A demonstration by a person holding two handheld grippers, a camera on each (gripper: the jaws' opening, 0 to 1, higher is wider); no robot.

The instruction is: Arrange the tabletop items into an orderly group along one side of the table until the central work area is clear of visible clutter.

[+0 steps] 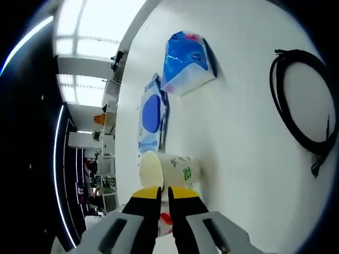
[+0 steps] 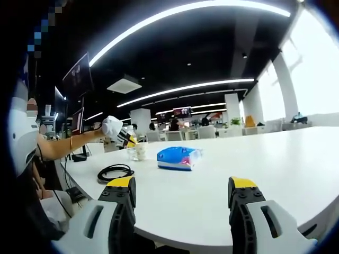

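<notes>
A white paper cup point(image 1: 172, 168) with a green mark lies along my left gripper's line, its open mouth toward the camera. My left gripper point(image 1: 164, 191) is shut on the cup's rim, with the yellow-tipped jaws nearly together. In the right gripper view the same cup point(image 2: 139, 152) stands at the table's far left, with the left gripper point(image 2: 124, 137) and a person's hand above it. A blue tissue pack point(image 1: 188, 61) point(image 2: 177, 157) lies mid-table. A blue and white wipes pack point(image 1: 152, 114) lies between the cup and the tissues. My right gripper point(image 2: 182, 182) hangs open over the near table edge, holding nothing.
A coiled black cable point(image 1: 299, 100) point(image 2: 114, 172) lies on the white table point(image 2: 275, 159) near its edge. A person's arm point(image 2: 69, 143) reaches in from the left. Desks, chairs and monitors point(image 2: 79, 76) fill the office behind.
</notes>
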